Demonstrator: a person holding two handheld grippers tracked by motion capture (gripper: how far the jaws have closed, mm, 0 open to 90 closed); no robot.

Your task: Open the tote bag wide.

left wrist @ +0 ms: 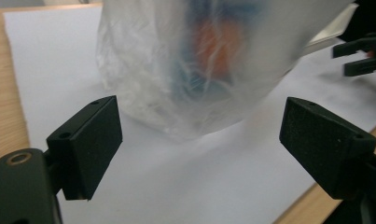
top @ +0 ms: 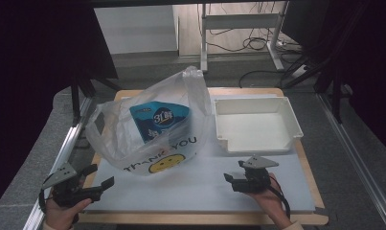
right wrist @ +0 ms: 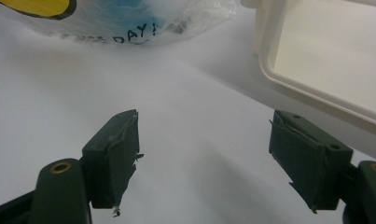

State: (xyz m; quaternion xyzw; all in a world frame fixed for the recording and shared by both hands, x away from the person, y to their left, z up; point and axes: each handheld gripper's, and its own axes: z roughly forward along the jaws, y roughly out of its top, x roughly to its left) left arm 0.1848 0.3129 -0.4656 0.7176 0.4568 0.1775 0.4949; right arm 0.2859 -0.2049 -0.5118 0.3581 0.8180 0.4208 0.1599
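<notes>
My left gripper [top: 98,177] gapes wide, holding nothing, facing the plastic bag [top: 152,124]. My right gripper [top: 234,173] spreads empty beside the white tray [top: 255,125].

Count of items on the table [top: 296,201]:
- One plastic bag [top: 152,120], left of the tray.
- One blue packet [top: 159,120], inside the bag.
- One white tray [top: 255,124].
- Two grippers: left [top: 97,176], right [top: 234,173], both nearer than the tray.
</notes>
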